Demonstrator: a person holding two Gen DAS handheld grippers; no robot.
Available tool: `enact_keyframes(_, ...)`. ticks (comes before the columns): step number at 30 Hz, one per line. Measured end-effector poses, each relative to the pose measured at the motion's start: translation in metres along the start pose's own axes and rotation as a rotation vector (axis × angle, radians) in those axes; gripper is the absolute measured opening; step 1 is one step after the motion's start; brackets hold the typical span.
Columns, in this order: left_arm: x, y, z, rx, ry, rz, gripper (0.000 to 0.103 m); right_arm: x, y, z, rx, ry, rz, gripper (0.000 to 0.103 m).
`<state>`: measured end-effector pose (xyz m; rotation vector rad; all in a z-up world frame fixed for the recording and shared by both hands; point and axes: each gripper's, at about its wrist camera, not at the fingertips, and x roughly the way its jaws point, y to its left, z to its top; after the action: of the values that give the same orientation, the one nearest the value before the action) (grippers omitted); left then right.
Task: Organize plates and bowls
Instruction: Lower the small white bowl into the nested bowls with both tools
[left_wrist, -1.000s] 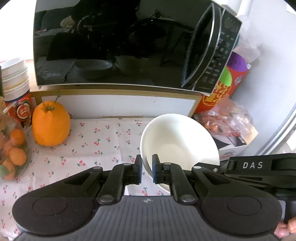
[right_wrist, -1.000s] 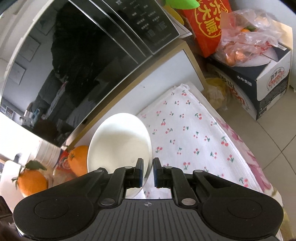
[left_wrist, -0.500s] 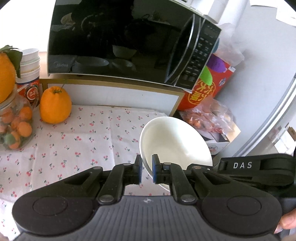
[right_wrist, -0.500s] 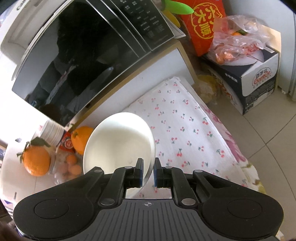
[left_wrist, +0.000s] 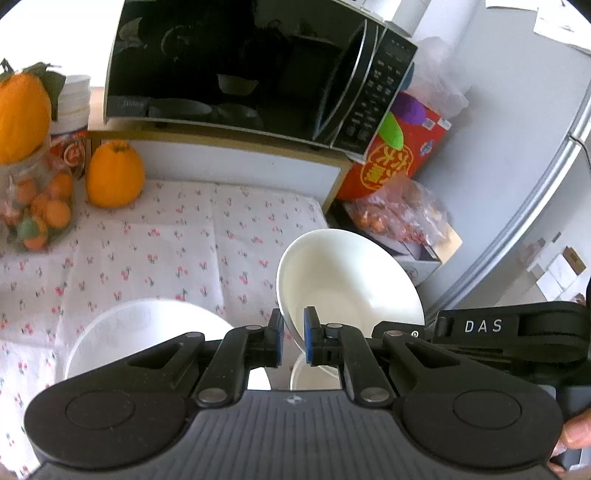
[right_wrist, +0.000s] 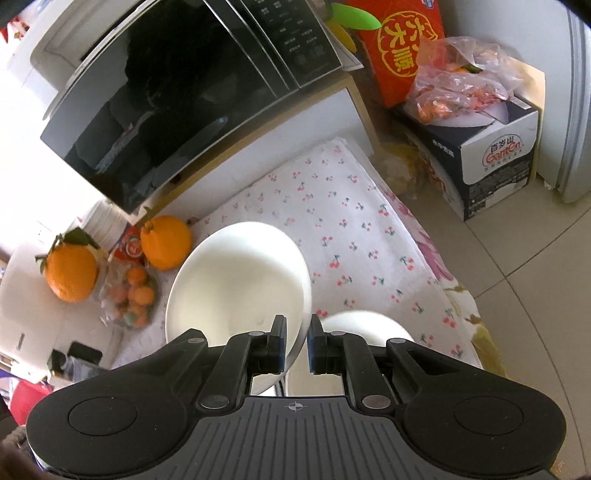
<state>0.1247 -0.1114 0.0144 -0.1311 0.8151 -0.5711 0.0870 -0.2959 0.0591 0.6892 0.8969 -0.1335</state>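
Both grippers have drawn back from the microwave (left_wrist: 236, 70). Left gripper (left_wrist: 293, 334) and right gripper (right_wrist: 296, 338) each pinch the rim of one white bowl (left_wrist: 347, 277), carried tilted above the cherry-print cloth (left_wrist: 177, 243), probably toward the other bowls (left_wrist: 144, 332) below; those blur.

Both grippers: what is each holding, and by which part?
Left gripper pinches a white bowl by its rim; right gripper pinches the same bowl's opposite rim.
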Motion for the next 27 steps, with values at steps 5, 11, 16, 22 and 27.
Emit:
enact_keyframes(5, 0.004, -0.005, -0.023, 0.023, 0.017, -0.030, 0.011, -0.002, -0.016, -0.015, 0.008, 0.004, -0.022, 0.012)
enact_keyframes(11, 0.015, -0.012, -0.040, 0.032, 0.050, -0.044, 0.011, 0.001, -0.020, -0.030, -0.053, 0.022, -0.130, 0.012)
enact_keyframes(16, 0.018, -0.019, -0.045, 0.090, 0.060, -0.007, 0.012, 0.007, -0.018, -0.036, -0.100, 0.034, -0.183, 0.012)
enact_keyframes(22, 0.024, -0.022, -0.051, 0.121, 0.089, 0.011, 0.013, 0.014, -0.013, -0.040, -0.140, 0.055, -0.254, 0.013)
enact_keyframes(27, 0.026, -0.022, -0.056, 0.142, 0.108, 0.029, 0.014, 0.020, -0.014, -0.041, -0.149, 0.077, -0.280, 0.013)
